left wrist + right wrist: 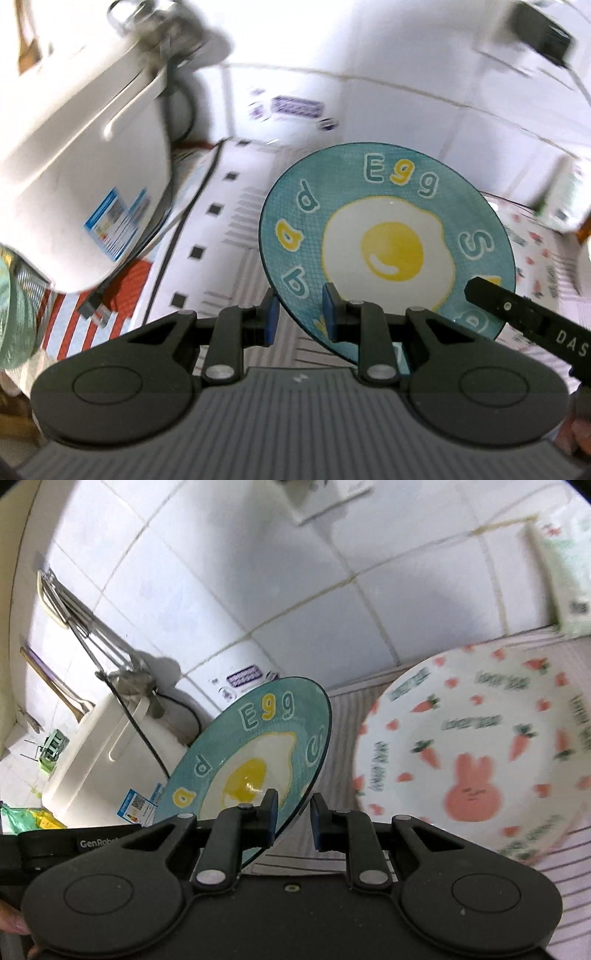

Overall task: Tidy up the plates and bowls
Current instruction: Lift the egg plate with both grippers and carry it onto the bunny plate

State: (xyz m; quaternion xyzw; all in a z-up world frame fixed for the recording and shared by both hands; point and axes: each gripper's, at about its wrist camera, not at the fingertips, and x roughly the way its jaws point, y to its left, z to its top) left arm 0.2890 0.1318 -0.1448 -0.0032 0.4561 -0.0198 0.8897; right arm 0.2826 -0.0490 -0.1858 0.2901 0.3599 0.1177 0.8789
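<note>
Round teal egg-print plate (388,236) held tilted, left gripper (301,314) & right gripper (293,819) both clamped on rim, white carrot-and-rabbit plate (480,760) flat beside.

A white appliance (85,177) with a blue label sticker stands on the desk (221,236), against the white tiled wall (229,590). A dark cord (147,738) runs down beside it. The desk wears a striped cloth with small black squares. A green bag (18,818) lies far left.
</note>
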